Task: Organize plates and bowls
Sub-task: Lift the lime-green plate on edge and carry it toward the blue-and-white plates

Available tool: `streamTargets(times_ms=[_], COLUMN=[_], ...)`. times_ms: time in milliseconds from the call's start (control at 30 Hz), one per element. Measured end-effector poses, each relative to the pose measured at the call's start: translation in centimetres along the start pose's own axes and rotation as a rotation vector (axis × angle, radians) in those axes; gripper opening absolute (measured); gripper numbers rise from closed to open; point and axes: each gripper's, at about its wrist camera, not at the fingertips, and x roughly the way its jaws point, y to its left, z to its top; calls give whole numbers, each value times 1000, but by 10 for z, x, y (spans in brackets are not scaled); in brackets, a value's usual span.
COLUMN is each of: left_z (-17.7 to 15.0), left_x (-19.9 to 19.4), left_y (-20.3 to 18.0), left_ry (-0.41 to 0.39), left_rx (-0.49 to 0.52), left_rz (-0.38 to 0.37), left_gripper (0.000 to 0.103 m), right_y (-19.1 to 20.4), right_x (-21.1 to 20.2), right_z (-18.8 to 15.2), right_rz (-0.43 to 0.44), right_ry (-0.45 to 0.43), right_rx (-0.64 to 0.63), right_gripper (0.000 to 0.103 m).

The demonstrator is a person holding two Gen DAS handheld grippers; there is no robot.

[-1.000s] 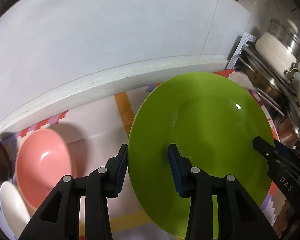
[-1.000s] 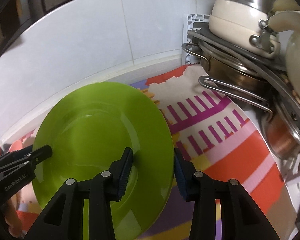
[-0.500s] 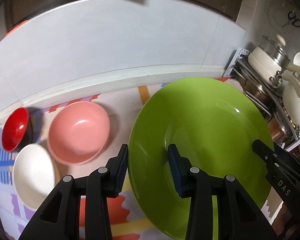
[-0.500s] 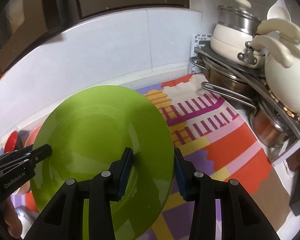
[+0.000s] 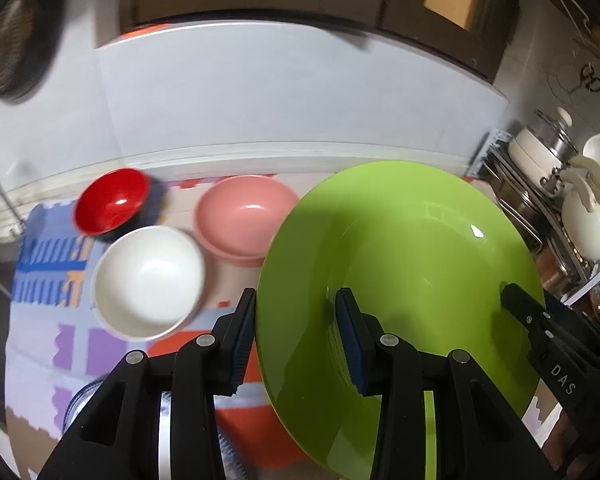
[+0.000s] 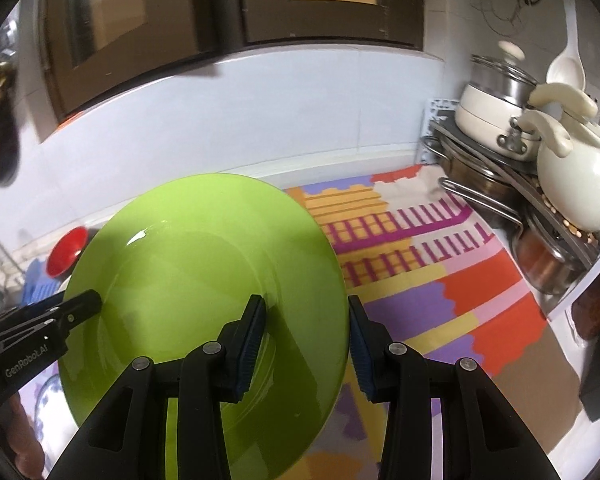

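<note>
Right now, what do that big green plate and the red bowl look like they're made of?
Green plate: glossy, uniform colour, sharp white glints; looks like glazed ceramic or melamine, can't tell which. Red bowl: shiny red inside with a dark outside, looks like lacquered plastic or wood, though it is blurred. Both the left tool and right tool clamp the plate's rim.

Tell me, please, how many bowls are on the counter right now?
3: a red bowl at the back left, a pink bowl beside it by the wall, and a white bowl in front. The green plate may hide others.
</note>
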Motion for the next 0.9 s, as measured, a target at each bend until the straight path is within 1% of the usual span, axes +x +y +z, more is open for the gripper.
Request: streamTargets(times_ms=[133, 367, 900], left_z=[-14, -38, -83], left_x=[-17, -39, -81], left_y=[16, 46, 101], left_ry=[-18, -30, -52], left_rx=[-34, -101, -213], left_rz=[26, 66, 164], left_gripper=[39, 39, 39], right_y=[16, 45, 106], right_x=[-9, -22, -36], right_z=[-10, -25, -53], right_rz=[41, 87, 209], right_ry=[-3, -12, 5], right_rx=[-21, -73, -168], right_gripper=[42, 42, 42])
